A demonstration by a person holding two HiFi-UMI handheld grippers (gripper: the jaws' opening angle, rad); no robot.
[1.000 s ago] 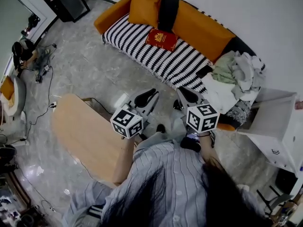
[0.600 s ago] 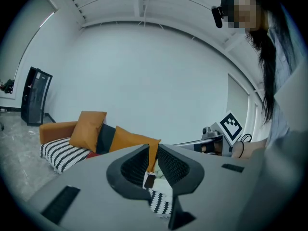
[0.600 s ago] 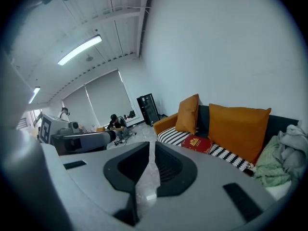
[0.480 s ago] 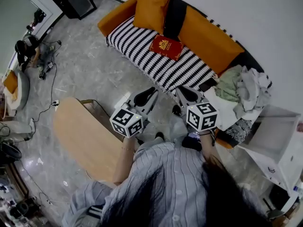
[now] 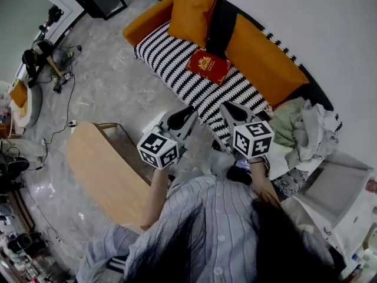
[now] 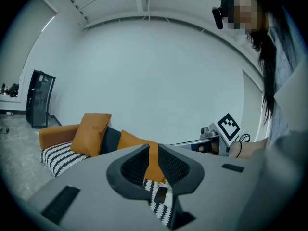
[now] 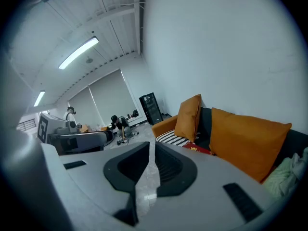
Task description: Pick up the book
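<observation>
**Head view.** A flat red book (image 5: 208, 67) with a gold emblem lies face up on the seat of an orange sofa (image 5: 147, 17), which is draped in a black-and-white striped cover, at upper middle of the frame. Nothing touches the book. The left gripper (image 5: 189, 113) and right gripper (image 5: 226, 107), both grey and each carrying a marker cube, are held side by side at frame centre near the sofa's front edge. They point toward the book but are well apart from it. A pale oval wooden surface (image 5: 103, 170) sits at lower left with nothing on it. A heap of pale clothes (image 5: 303, 125) lies at the sofa's right end.

**Left gripper view.** The fingers are together with nothing held; only a sliver of sofa shows past the tips. An upright orange pillow (image 6: 91, 134) stands at left of the frame. The book does not show here.

**Right gripper view.** The fingers are together and empty. The book shows as a thin red strip on the striped seat, just right of the fingers at mid-frame, below the pillow.

**Progress.** This reads as the approach stage, with nothing of the pick-up done. What is left:
- close the gap to the seat
- part one gripper's fingers
- take the book by an edge
- lift it clear

**Count.**
- Book: one
- Grippers: two
- Sofa: one
- Upright orange pillow: one
- Long orange back cushion (image 5: 262, 52): one
- Dark cushion (image 5: 218, 19) between pillow and back cushion: one
- Wooden surface: one
- Clothes heap: one
</observation>
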